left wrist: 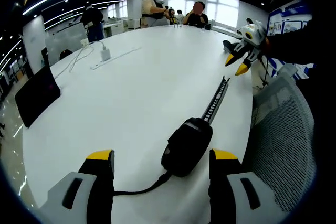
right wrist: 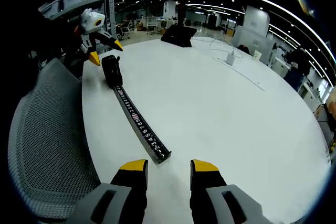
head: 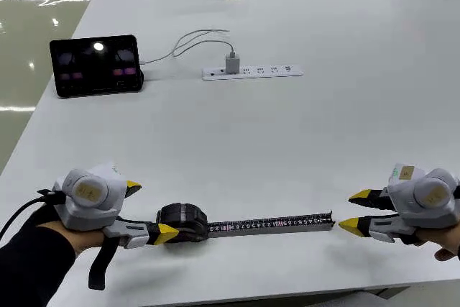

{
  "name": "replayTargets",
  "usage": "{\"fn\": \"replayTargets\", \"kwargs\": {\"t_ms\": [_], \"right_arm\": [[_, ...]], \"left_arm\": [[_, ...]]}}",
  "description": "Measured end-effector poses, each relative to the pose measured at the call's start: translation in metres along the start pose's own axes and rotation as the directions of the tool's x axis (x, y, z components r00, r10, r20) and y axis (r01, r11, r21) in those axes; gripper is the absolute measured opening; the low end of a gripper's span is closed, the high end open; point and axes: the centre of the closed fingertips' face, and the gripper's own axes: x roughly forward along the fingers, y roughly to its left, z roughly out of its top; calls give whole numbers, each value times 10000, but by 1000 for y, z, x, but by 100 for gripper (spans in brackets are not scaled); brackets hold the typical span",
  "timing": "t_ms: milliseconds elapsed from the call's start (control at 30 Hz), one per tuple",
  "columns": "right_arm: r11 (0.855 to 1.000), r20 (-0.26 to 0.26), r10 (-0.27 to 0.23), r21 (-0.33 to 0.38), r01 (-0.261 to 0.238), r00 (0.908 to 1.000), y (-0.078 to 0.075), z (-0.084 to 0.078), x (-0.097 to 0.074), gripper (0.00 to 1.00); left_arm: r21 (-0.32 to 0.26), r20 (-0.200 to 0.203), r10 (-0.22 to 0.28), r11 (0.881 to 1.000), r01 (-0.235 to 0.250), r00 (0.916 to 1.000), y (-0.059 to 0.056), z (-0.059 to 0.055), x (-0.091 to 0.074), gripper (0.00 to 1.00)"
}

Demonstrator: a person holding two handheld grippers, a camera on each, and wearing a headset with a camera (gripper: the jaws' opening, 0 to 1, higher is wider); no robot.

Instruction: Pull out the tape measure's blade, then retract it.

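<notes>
One black tape measure lies with blade extended.

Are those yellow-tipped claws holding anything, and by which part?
Nothing is held. The black tape measure case lies between the left gripper's open jaws; the right gripper is open too.

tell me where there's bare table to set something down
Widest bare patch: the middle, between the power strip and the tape blade. Also free: the right side beyond the strip, and the left edge below the tablet. Crowded: the near edge, where the left tool, tape case, blade and right tool line up.
</notes>
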Motion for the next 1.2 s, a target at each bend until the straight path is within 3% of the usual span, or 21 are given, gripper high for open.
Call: {"fn": "replayTargets", "kwargs": {"t_ms": [233,367,433,633,733,900,1200], "right_arm": [[9957,434,-517,797,482,9977,-7,-7,-14,43],[9892,523,-844,1248,774,9951,-6,-14,-19,53],[9863,567,-989,1379,903,9935,-6,-17,-22,57],[9815,738,-1436,1385,1324,9869,-4,-22,-30,66],[9808,776,-1453,1427,1333,9863,0,-26,-34,71],[9784,568,-1522,1499,1423,9867,-1,-40,-41,71],[9722,486,-1551,1848,1438,9867,2,-45,-48,89]], "left_arm": [[-657,433,535,9966,-506,9976,8,-10,-15,78],[-1020,432,689,9927,-642,9967,9,-19,-24,82],[-1147,422,794,9906,-741,9960,16,-25,-27,84],[-1600,319,1040,9823,-977,9941,14,-39,-37,92],[-1705,323,1224,9786,-1152,9920,16,-44,-42,95],[-1858,257,1441,9730,-1369,9892,19,-54,-48,98],[-2040,240,1655,9663,-1572,9859,21,-67,-60,99]]}}
